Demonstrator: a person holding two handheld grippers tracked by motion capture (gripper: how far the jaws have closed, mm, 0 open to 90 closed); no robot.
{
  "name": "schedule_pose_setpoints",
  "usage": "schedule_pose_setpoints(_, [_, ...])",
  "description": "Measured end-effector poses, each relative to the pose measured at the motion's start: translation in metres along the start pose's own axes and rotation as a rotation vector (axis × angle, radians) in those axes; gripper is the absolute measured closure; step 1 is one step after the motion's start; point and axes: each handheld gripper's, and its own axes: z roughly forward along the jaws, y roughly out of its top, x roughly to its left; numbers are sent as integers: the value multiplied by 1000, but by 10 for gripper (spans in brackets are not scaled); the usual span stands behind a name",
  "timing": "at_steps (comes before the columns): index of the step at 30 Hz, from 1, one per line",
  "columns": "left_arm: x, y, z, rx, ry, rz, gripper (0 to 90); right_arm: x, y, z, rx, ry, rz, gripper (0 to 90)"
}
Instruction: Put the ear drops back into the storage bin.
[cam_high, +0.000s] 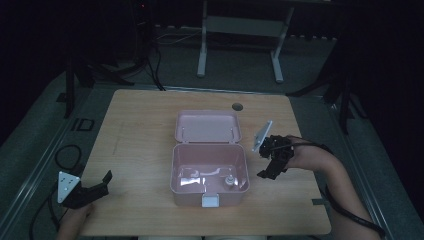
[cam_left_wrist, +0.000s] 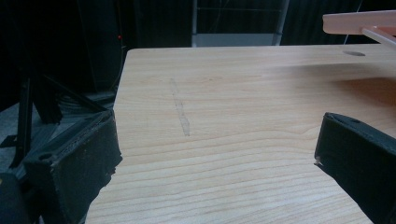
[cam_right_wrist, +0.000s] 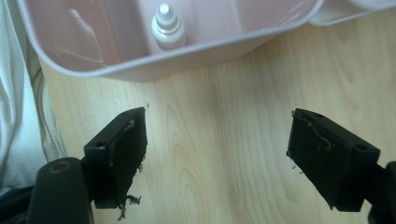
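Looking down from the high view, you get a dim picture: the small white bottle (cam_high: 229, 182) in the pink box (cam_high: 176, 170) is little more than a pale blob near the box's right front corner, and the pale shapes at the left of the box floor are too murky to name. Your right gripper view shows the bottle (cam_right_wrist: 166, 27) better, standing upright inside the box wall (cam_right_wrist: 140, 70), though the frame's upper edge cuts off much of the box. The box lid (cam_high: 207, 126) stands open behind it.

Your right gripper (cam_high: 270, 167) sits just beside the box's right wall, its jaws pointing toward it. Its jaws are spread wide with nothing but bare wooden table (cam_right_wrist: 219, 154) between them. Your right hand (cam_high: 305, 155) and forearm come in from the right edge.

Your left gripper (cam_high: 102, 182) rests near the table's front left corner, well apart from the box. Its jaws are likewise parted and empty, and its own view shows only a sliver of the pink lid (cam_left_wrist: 359, 23) at the upper right.
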Motion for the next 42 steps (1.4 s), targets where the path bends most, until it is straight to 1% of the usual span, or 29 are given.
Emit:
schedule_pose_setpoints(1, [0, 0, 0, 0, 0, 1, 4, 0, -3, 5, -11, 10, 3, 195])
schedule_pose_setpoints(3, [0, 0, 0, -1, 0, 2, 4, -1, -9, 16, -23, 6, 6, 206])
schedule_pose_setpoints(6, [0, 0, 0, -1, 0, 1, 4, -1, -18, 32, -46, 15, 14, 207])
schedule_pose_setpoints(8, [0, 0, 0, -1, 0, 1, 4, -1, -24, 42, -54, 27, 38, 199])
schedule_pose_setpoints(10, [0, 0, 0, -2, 0, 1, 4, -1, -31, 50, -66, 18, 57, 192])
schedule_pose_setpoints(11, [0, 0, 0, -2, 0, 2, 4, -1, -34, 55, -68, 16, 76, 192])
schedule_pose_setpoints(16, [0, 0, 0, -5, 0, 1, 4, -2, -53, 77, -88, 31, 130, 190])
schedule_pose_setpoints(18, [0, 0, 0, -5, 0, 0, 4, -2, -61, 83, -112, 47, 161, 190])
schedule_pose_setpoints(20, [0, 0, 0, -5, 0, 0, 4, -1, -69, 87, -133, 42, 186, 190])
schedule_pose_setpoints(21, [0, 0, 0, -5, 0, 0, 3, -1, -69, 87, -133, 42, 186, 190])
schedule_pose_setpoints(22, [0, 0, 0, -4, 0, 1, 4, 0, -80, 90, -146, 22, 212, 184])
schedule_pose_setpoints(23, [0, 0, 0, -4, 0, 1, 4, 0, -80, 90, -146, 22, 212, 184])
schedule_pose_setpoints(24, [0, 0, 0, -4, 0, 1, 3, 1, -86, 92, -156, 10, 232, 182])
schedule_pose_setpoints(26, [0, 0, 0, -4, 0, 2, 4, 2, -89, 94, -163, 8, 240, 180])
schedule_pose_setpoints(27, [0, 0, 0, -5, 0, 2, 4, 3, -93, 95, -175, 7, 252, 179])
schedule_pose_setpoints(28, [0, 0, 0, -4, 1, 2, 4, 4, -97, 97, -192, 7, 268, 159])
schedule_pose_setpoints(30, [0, 0, 0, -4, 1, 2, 4, 6, -102, 98, -215, -12, 293, 144])
schedule_pose_setpoints(31, [0, 0, 0, -4, 1, 2, 4, 6, -102, 98, -215, -12, 293, 144])
schedule_pose_setpoints(32, [0, 0, 0, -4, 1, 3, 4, 6, -105, 99, -224, -20, 313, 130])
schedule_pose_setpoints(33, [-1, 0, 0, -4, 1, 3, 3, 7, -108, 100, -235, -38, 340, 130])
schedule_pose_setpoints(34, [-1, 0, 0, -5, 0, 2, 3, 7, -110, 100, -248, -54, 354, 130])
schedule_pose_setpoints(35, [0, 0, 0, -4, 0, 2, 4, 6, -115, 101, -276, -72, 387, 130])
schedule_pose_setpoints(37, [0, 0, 0, -4, 1, 2, 3, 7, -119, 101, -295, -107, 416, 131])
schedule_pose_setpoints(38, [-1, 0, 0, -5, 0, 2, 4, 7, -120, 101, -304, -114, 434, 131])
schedule_pose_setpoints(39, [-1, 0, 0, -4, 0, 2, 4, 7, -120, 101, -304, -114, 434, 131])
schedule_pose_setpoints(40, [0, 0, 0, -4, 0, 2, 4, 8, -123, 101, -317, -143, 454, 131])
schedule_pose_setpoints(41, [0, 0, 0, -4, 1, 2, 4, 8, -123, 101, -317, -143, 454, 131])
schedule_pose_setpoints(42, [0, 0, 0, -4, 1, 2, 4, 8, -125, 100, -330, -172, 479, 131])
